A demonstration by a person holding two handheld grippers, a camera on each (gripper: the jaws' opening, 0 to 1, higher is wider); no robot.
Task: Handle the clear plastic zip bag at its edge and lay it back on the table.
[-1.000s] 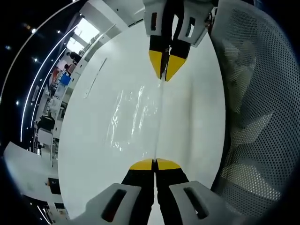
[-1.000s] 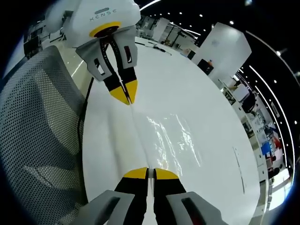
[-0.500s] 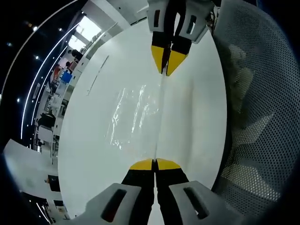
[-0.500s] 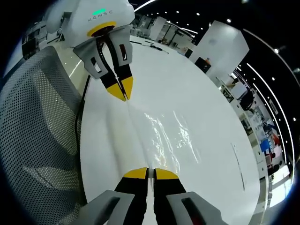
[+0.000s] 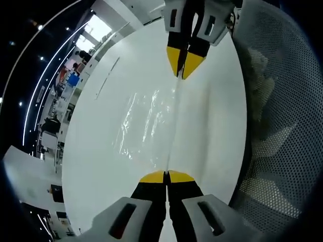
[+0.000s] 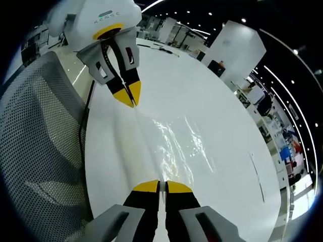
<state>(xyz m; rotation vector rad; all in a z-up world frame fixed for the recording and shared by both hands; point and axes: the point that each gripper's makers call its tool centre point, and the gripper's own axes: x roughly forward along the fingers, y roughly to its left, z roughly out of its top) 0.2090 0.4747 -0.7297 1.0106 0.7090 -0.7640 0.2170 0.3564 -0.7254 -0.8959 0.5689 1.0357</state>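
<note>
In the left gripper view, the left gripper [image 5: 166, 176] rises from the bottom with its yellow-tipped jaws pressed together on the near end of the bag's edge. The bag [image 5: 149, 123] is clear and wrinkled, and it stretches away from those jaws as a taut line running up the middle of the view. Its glossy sheet spreads to the left of that line, over the white table [image 5: 96, 166]; whether the sheet rests on the table or hangs just above it cannot be told. At the far end of the line, the right gripper [image 5: 184, 68] comes in from the top, its jaws also pinched tight on the bag's edge. To the right, beside the table's rim, stands a grey mesh chair [image 5: 275, 126]. Far to the left lies an open office with ceiling lights and a bright window.

In the right gripper view, the right gripper [image 6: 161, 186] rises from the bottom, jaws closed on the bag's [image 6: 176, 143] near edge. The edge runs up and left as a straight fold to the left gripper [image 6: 129, 96], which grips it with its jaws closed. The bag's shiny body spreads to the right of that fold over the table [image 6: 222, 201]. The chair [image 6: 38, 146] sits at the left. Beyond the table stand a white pillar [image 6: 237, 48] and distant desks.
</note>
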